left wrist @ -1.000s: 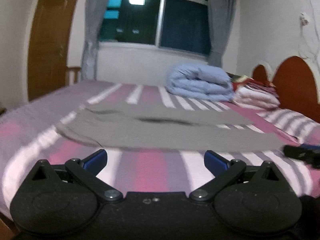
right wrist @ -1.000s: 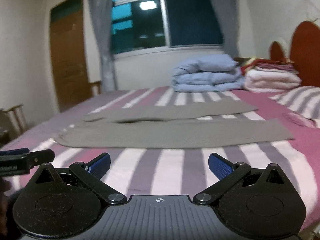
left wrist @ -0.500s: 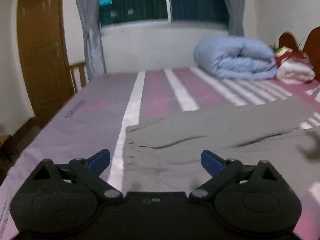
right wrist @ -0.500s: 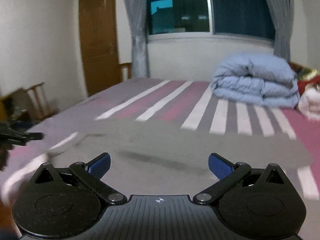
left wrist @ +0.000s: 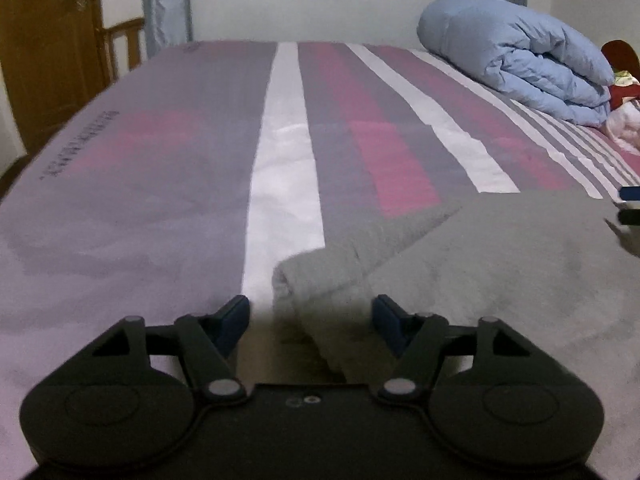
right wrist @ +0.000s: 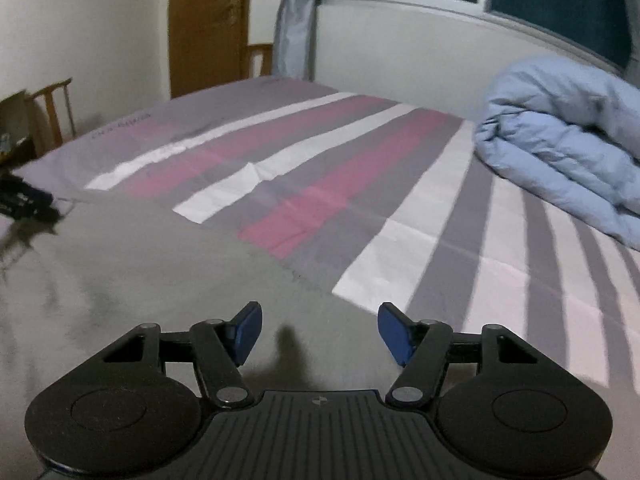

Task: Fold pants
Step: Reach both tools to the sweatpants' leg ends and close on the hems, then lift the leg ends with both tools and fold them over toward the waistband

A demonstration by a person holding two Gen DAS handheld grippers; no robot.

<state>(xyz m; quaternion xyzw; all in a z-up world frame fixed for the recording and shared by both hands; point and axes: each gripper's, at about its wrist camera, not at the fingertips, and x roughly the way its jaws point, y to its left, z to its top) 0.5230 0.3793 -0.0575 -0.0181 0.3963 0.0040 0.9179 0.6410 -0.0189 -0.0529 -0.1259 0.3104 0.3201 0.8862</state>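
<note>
Through your left wrist camera, the left gripper [left wrist: 311,320] hangs low over the bed [left wrist: 168,184], its fingers [left wrist: 234,318] parted with a rumpled corner of the grey pants [left wrist: 500,264] lying between them, untouched by either pad. The pants spread away to the right across the striped sheet. A folded blue duvet [left wrist: 516,68] sits well beyond, with a wooden door [left wrist: 48,60] and curtain [left wrist: 166,4] behind the bed. At the right edge you can glimpse the tip of your other gripper. Nothing lies between your fingers and the cloth.

Through your right wrist camera, the right gripper [right wrist: 320,334] is over flat grey fabric [right wrist: 160,272], fingers [right wrist: 394,338] apart and clamping nothing. The duvet [right wrist: 568,140] lies to the right, a chair [right wrist: 56,108] far left.

A second ago both grippers were back off the near edge with the whole pants laid out ahead; now both are over the garment, and both sets of jaws have just been closing from full width.
</note>
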